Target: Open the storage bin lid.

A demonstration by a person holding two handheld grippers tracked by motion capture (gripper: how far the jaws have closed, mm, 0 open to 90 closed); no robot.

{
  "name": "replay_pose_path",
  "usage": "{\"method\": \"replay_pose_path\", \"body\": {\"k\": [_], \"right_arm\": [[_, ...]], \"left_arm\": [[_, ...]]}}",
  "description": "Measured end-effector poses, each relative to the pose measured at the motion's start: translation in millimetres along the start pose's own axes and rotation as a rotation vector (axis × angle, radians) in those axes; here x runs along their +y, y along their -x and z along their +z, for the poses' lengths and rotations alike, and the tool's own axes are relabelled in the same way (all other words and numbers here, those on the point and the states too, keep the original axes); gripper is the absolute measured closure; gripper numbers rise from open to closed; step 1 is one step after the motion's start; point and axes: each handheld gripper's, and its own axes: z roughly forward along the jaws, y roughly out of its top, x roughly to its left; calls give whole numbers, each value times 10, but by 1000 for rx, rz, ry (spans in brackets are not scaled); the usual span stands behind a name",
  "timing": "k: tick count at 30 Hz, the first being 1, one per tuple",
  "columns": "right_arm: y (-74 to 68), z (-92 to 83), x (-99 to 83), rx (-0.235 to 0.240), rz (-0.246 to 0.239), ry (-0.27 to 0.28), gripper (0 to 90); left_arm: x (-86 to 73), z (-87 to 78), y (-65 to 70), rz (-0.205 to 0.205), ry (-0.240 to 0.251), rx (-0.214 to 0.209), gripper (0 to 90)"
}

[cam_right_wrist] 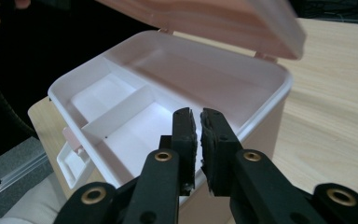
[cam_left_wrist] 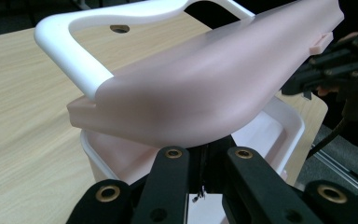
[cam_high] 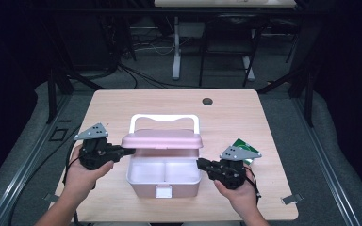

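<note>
A pale pink box [cam_high: 141,181] with a white handle [cam_high: 164,117] stands on the wooden table, its lid [cam_high: 162,140] raised partway. My left gripper [cam_high: 131,151] is shut on the lid's left edge and holds it up; in the left gripper view the lid [cam_left_wrist: 205,88] covers my fingertips and the handle [cam_left_wrist: 74,56] rises behind it. My right gripper [cam_high: 199,163] hovers at the box's right rim. In the right gripper view its pads [cam_right_wrist: 185,128] stand almost together with nothing between them, over the rim [cam_right_wrist: 265,109]. The inside has a white divider [cam_right_wrist: 116,114] and holds nothing.
A green packet [cam_high: 245,147] lies on the table just behind my right hand. A round cable hole [cam_high: 207,101] sits near the far edge. The box's white front latch [cam_high: 163,190] faces the near edge. Desk legs and cables stand on the floor beyond.
</note>
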Motion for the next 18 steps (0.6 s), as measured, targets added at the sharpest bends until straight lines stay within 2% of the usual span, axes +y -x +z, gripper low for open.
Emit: {"method": "replay_pose_path", "body": {"k": [6,18], "right_arm": [[-51,80,-62,19,-15,-31,897],[-130,182,-111,32,-41,-56,900]], "left_arm": [[73,2,-26,-2,4,6,893],[182,17,-78,-16,18,14,894]]}}
